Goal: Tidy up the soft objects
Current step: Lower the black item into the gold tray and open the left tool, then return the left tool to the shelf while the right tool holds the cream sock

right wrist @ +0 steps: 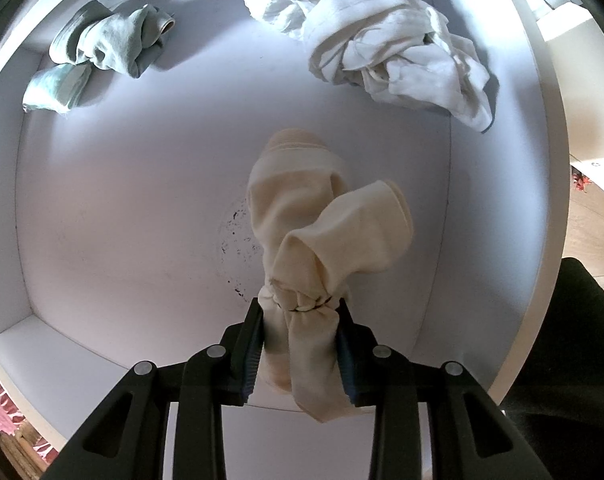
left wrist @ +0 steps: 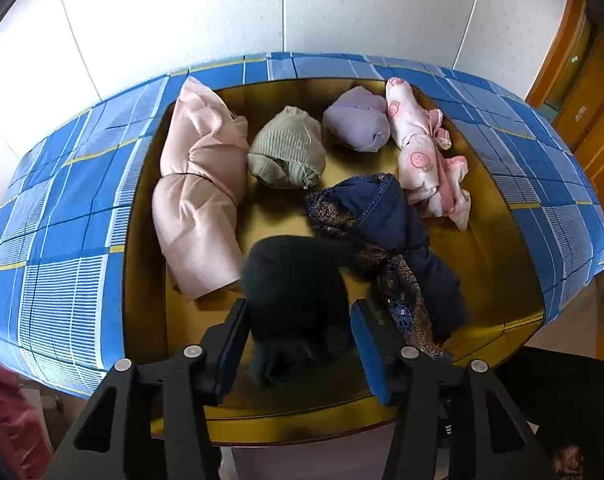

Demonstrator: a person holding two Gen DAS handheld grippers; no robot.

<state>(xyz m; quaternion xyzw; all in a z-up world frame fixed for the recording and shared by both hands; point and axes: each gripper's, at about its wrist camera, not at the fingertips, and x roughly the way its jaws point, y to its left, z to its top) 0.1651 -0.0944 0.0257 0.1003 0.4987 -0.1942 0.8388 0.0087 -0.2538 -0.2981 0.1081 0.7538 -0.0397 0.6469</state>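
Left wrist view: your left claw (left wrist: 300, 338) stands released around the black fuzzy bundle (left wrist: 298, 280), pads apart from it, inside the yellow-lined box (left wrist: 497, 248) beside the navy lace garment (left wrist: 385, 236). Your right claw (right wrist: 302, 344) stays out of that; it is clenched on the knotted cream socks (right wrist: 302, 240) over the white tray (right wrist: 122, 220).
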